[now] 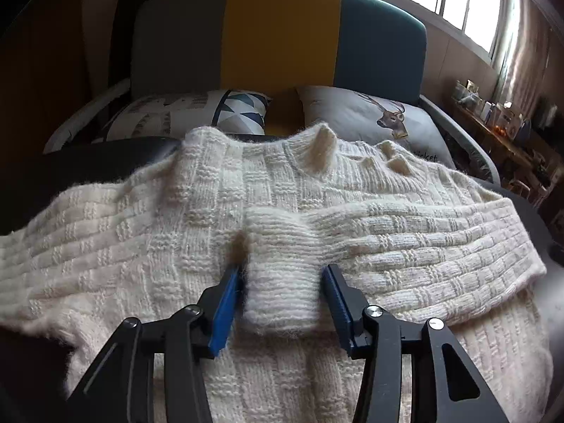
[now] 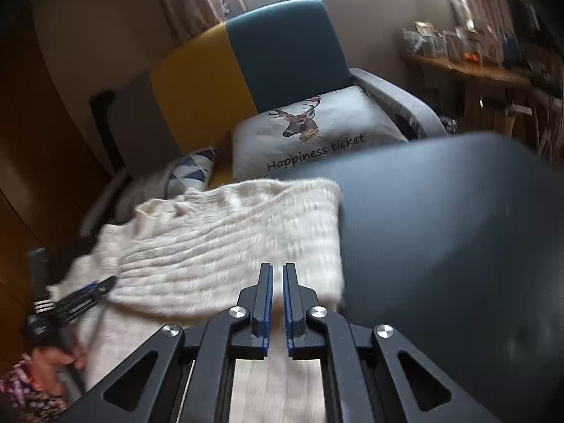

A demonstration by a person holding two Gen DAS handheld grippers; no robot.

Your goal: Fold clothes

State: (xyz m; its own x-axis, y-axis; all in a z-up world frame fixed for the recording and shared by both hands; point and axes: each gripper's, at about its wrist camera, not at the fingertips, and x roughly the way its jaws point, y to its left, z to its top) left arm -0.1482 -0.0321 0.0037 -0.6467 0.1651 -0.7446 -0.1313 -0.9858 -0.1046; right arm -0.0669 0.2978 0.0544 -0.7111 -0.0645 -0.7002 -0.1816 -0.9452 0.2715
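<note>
The left gripper [image 1: 283, 275] is angling down over the sweater [image 1: 405, 218], its blue pads [image 1: 225, 313] standing apart on either side of a folded cuff [image 1: 282, 282]. The left pad is brushing the knit and the right one is just clear of it, so nothing is clamped. The right gripper [image 2: 277, 271] is also tilting down, hovering above the sweater's right edge with its jaws nearly together and no cloth between them. From the right wrist view, a hand [image 2: 53, 363] with a patterned sleeve [image 2: 21, 387] is gripping the left tool's handle at the lower left.

The cream sweater is lying spread on a dark table [image 2: 458, 246], one sleeve folded across its body. Beyond the table is standing a sofa [image 1: 282, 35] holding a deer pillow [image 2: 317, 134] and a triangle-patterned pillow [image 1: 239, 112].
</note>
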